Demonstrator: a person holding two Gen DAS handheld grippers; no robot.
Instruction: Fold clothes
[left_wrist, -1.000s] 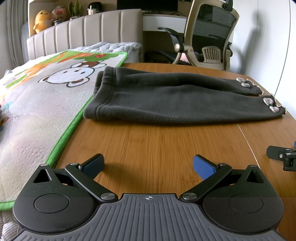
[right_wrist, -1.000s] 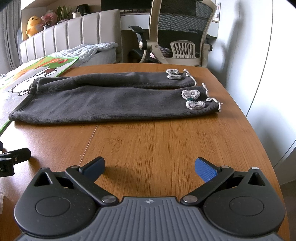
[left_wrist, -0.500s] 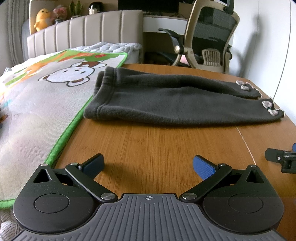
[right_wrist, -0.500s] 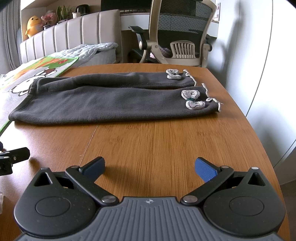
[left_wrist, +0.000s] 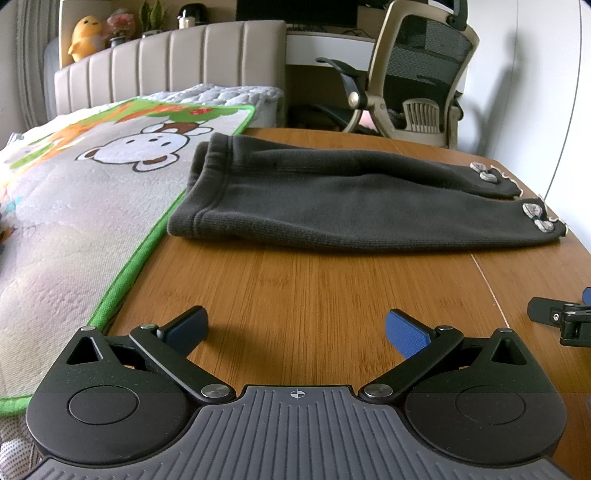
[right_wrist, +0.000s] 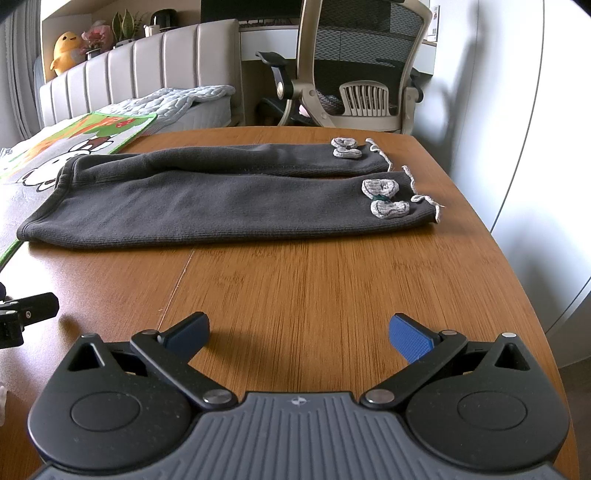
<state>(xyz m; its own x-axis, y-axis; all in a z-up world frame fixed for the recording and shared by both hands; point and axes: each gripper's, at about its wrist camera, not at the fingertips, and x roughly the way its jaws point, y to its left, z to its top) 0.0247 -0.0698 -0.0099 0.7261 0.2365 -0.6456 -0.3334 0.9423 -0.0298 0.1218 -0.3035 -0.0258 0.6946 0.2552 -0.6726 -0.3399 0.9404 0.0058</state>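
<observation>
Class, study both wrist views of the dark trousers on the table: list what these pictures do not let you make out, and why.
- Underside of the dark trousers: both views, hidden by the fabric itself.
- Right gripper in the left wrist view: cut off by the right edge.
- Left gripper in the right wrist view: cut off by the left edge.
- Shelf items behind the headboard: too small to tell.

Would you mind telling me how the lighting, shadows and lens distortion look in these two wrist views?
Left wrist view: soft daylight, faint shadow under the open left gripper, table edge bowed by fisheye, dark trousers sharp. Right wrist view: chair shadow on the wall, wall lines curved, right gripper in focus.
</observation>
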